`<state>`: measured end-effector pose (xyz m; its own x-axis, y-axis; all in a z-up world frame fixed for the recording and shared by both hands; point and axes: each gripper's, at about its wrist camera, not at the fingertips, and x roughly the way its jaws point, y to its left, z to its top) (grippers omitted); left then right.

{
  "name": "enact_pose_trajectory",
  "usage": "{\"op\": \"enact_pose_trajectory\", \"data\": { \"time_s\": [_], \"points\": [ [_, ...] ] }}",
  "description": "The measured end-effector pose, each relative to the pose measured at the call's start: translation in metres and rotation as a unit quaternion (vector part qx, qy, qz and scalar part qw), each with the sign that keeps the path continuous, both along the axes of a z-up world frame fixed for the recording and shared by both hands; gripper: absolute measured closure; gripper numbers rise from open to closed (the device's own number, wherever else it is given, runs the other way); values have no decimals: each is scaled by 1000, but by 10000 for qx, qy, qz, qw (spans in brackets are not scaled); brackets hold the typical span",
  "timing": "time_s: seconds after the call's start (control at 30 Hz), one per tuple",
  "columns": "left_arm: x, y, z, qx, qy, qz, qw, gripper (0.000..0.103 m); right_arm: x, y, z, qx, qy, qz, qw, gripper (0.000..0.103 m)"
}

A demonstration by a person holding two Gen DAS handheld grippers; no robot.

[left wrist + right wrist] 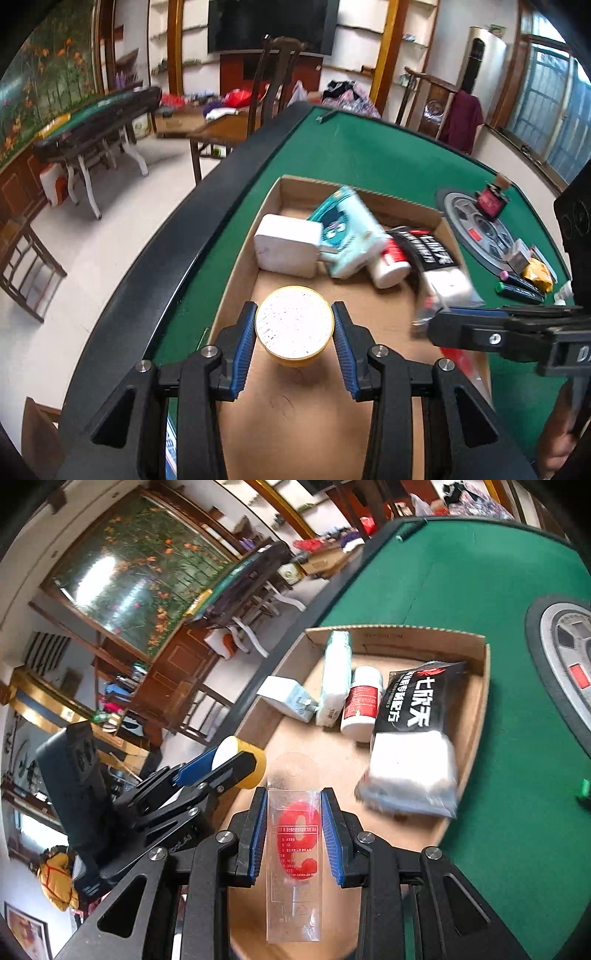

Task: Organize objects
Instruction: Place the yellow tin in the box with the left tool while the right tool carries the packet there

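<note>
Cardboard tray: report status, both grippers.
Left gripper shut on yellow tub. Right gripper shut on clear packet. Both over cardboard tray; far end crowded.

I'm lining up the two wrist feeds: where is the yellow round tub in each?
Left wrist: yellow round tub low centre, between the left gripper pads, over the cardboard box.
Right wrist: same tub left of centre, seen side-on.
Shared landmark: black-and-white packet inside the box.

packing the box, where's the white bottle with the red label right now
In the right wrist view the white bottle lies in the cardboard box, between the pale tissue pack on its left and the black-topped bag on its right.
</note>
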<state>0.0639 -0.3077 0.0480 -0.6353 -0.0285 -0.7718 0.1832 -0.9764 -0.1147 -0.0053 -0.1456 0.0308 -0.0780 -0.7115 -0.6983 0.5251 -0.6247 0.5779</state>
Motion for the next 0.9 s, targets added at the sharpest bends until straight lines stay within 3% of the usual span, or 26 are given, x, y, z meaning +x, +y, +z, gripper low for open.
{"op": "enact_pose_trajectory", "data": {
  "time_s": [0.33, 0.57, 0.67, 0.7, 0.8, 0.9],
  "points": [
    [-17, -14, -17, 225, -169, 38, 9996, 64, -21, -41, -18, 405, 10, -74, 9992, 72],
    [-16, -18, -14, 383, -35, 84, 9992, 61, -29, -53, -21, 479, 16, -52, 9988, 71],
    [-14, -18, -13, 487, 31, 42, 9988, 53, -34, -54, -20, 419, -6, -52, 9991, 70],
    [-14, -18, -13, 524, 46, 19, 9986, 46, -35, -52, -18, 400, 11, -88, 9992, 69],
    [-11, -13, -10, 588, 134, -15, 9982, 33, -36, -39, -9, 304, 121, -195, 9993, 55],
    [-8, -12, -6, 609, 227, 32, 9979, 30, -39, -26, 4, 104, 271, -357, 9989, 46]
  ]
}}
